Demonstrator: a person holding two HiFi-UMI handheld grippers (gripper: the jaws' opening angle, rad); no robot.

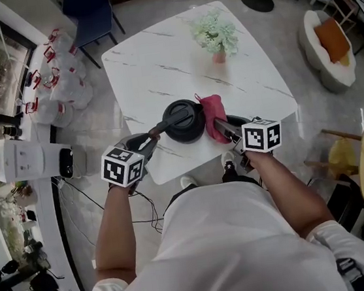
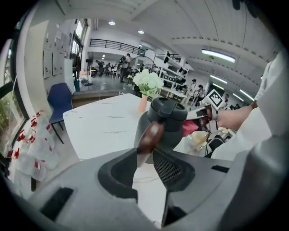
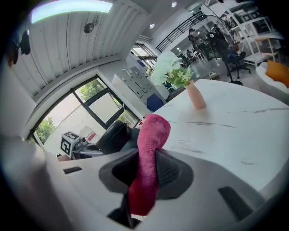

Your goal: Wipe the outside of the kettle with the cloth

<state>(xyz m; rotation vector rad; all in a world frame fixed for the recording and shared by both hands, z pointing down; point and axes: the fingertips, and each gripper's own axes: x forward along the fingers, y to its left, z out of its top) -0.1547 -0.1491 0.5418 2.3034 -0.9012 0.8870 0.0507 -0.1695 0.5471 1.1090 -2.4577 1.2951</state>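
Observation:
A black kettle (image 1: 184, 121) stands near the front edge of the white marble table (image 1: 159, 65). Its brown wooden handle (image 1: 169, 120) points left. My left gripper (image 1: 153, 136) is at that handle's end. In the left gripper view the handle (image 2: 150, 135) sits pinched between the jaw tips of the left gripper (image 2: 145, 155), with the kettle body (image 2: 169, 122) just beyond. My right gripper (image 1: 223, 128) is shut on a red cloth (image 1: 213, 110), which lies against the kettle's right side. In the right gripper view the cloth (image 3: 149, 153) stands up out of the right gripper (image 3: 144, 173), and the kettle (image 3: 113, 135) is to its left.
A pink vase of pale flowers (image 1: 216, 35) stands at the table's far side. On the floor at left are white bags (image 1: 62, 77), a blue chair (image 1: 90, 14) and a white appliance (image 1: 32, 160) with cables. The person stands right at the table's front edge.

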